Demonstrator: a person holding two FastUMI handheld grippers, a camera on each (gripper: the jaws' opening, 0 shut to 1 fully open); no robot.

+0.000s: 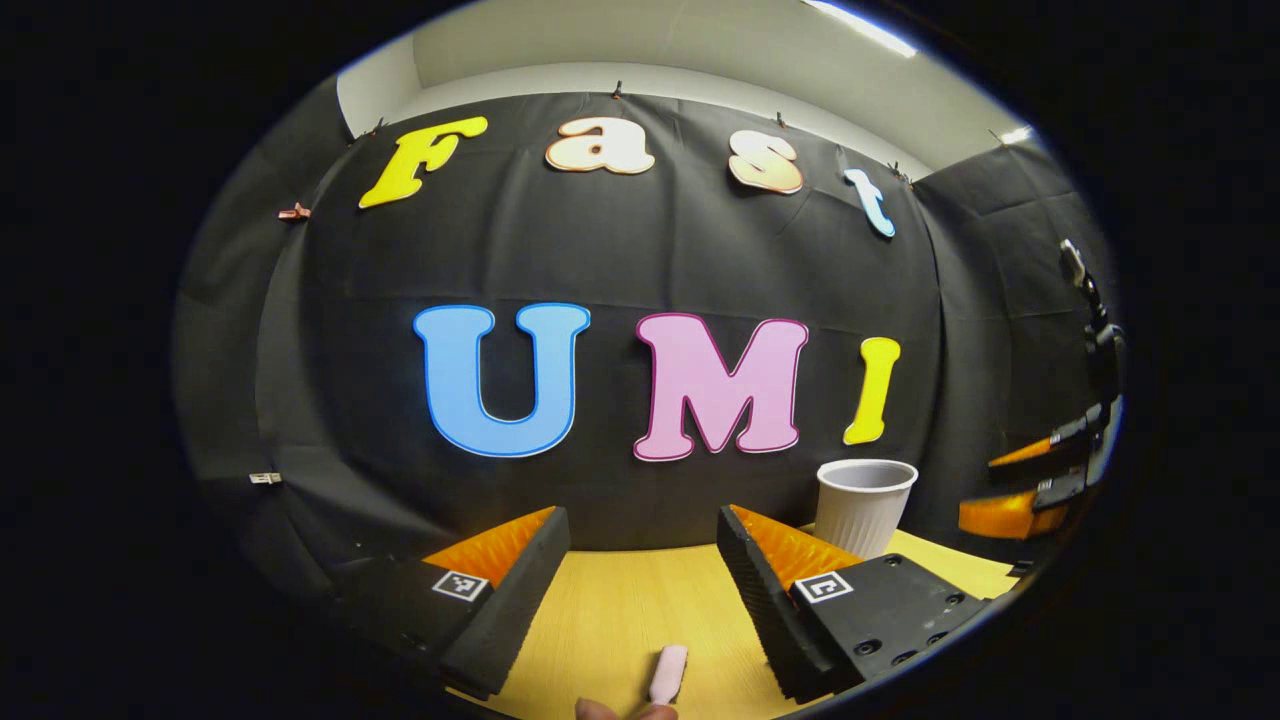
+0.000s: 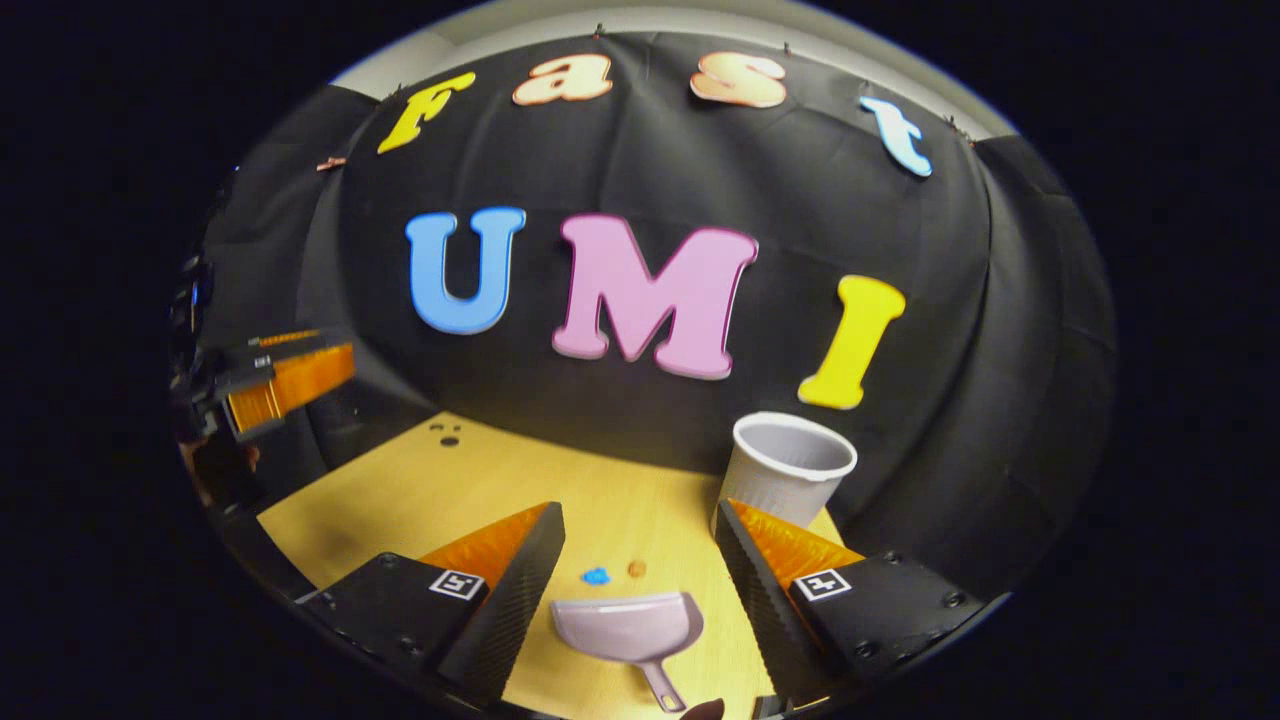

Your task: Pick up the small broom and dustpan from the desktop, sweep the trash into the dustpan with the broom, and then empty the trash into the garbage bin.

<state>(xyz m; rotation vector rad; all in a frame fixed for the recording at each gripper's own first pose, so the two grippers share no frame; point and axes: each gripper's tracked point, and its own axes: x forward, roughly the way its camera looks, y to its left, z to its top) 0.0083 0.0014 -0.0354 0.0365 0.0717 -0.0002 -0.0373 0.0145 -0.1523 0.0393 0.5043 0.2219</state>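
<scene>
The small dustpan (image 2: 630, 625) lies flat on the wooden table (image 2: 420, 490), handle toward me, low between the fingers of my open right gripper (image 2: 640, 510), which touch nothing. Just beyond the pan lie a blue scrap (image 2: 596, 576) and a brown scrap (image 2: 636, 568). A ribbed white cup (image 2: 790, 470), the bin, stands upright at the back right. In the left gripper view a pale pink handle (image 1: 668, 672), apparently the broom's, lies on the table (image 1: 620, 600) below my open left gripper (image 1: 642, 520). The cup (image 1: 865, 500) stands to its right.
The black cloth wall closes the table's far side right behind the cup. My right gripper (image 1: 985, 487) hovers at the far right of the left gripper view; my left gripper (image 2: 350, 358) hangs at the left of the right gripper view. Small dark spots (image 2: 445, 435) mark the table's far left.
</scene>
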